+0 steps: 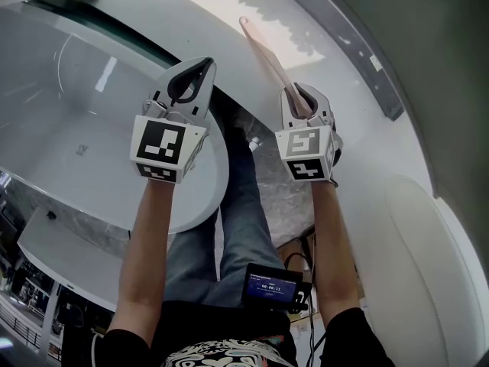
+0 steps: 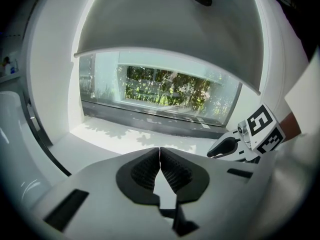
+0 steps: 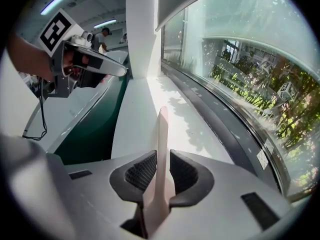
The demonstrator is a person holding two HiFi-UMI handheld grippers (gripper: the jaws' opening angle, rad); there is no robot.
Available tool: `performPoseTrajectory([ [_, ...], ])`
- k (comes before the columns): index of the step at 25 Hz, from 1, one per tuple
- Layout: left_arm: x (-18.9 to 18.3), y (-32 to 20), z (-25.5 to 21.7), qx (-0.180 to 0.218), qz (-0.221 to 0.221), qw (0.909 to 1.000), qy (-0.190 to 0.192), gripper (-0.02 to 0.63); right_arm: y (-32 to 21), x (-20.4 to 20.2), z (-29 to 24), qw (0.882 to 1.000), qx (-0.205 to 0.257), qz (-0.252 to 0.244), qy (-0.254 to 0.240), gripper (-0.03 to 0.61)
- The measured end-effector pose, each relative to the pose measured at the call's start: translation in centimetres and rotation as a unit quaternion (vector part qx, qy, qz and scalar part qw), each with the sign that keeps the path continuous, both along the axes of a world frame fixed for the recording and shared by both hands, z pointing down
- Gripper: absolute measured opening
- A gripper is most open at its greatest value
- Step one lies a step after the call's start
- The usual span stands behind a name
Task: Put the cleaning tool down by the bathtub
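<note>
The cleaning tool (image 1: 263,52) is a long, flat, pale pink handle. My right gripper (image 1: 302,92) is shut on its near end, and the rest reaches out over the white ledge (image 1: 336,29) by the window. In the right gripper view the tool (image 3: 162,124) stands on edge between the pads of the right gripper (image 3: 162,155), its far tip above the ledge (image 3: 142,109). My left gripper (image 1: 200,66) hovers over the bathtub's rim (image 1: 218,159), shut and empty. The left gripper view shows this gripper (image 2: 160,151) with its pads touching. The bathtub (image 1: 69,121) fills the left side.
A dark window frame (image 1: 367,48) runs along the ledge's far edge. A second white rounded fixture (image 1: 432,243) lies at the right. Between them is marble floor (image 1: 279,186), with the person's legs and a small screen device (image 1: 271,287) at the waist.
</note>
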State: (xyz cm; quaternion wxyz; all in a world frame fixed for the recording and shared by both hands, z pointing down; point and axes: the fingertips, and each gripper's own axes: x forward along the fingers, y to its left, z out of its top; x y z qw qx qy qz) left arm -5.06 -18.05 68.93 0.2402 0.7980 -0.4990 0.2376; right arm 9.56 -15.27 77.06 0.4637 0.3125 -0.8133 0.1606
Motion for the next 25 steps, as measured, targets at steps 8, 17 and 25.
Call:
performPoseTrajectory([
  [8,-0.1,0.5,-0.5,-0.002,-0.013,0.9999,0.005,0.017,0.5,0.1,0.1,1.0,-0.013,-0.004,0.0,0.08],
  [17,0.5,0.0,-2.4,0.012,-0.013,0.9997,0.017,0.017,0.6,-0.6,0.0,1.0,-0.019,-0.025,0.003,0.08],
  [25,-0.9,1.1,-2.8,0.007,-0.013,0.9997,0.02,0.017,0.5,-0.9,-1.2,1.0,-0.013,-0.009,0.004,0.08],
])
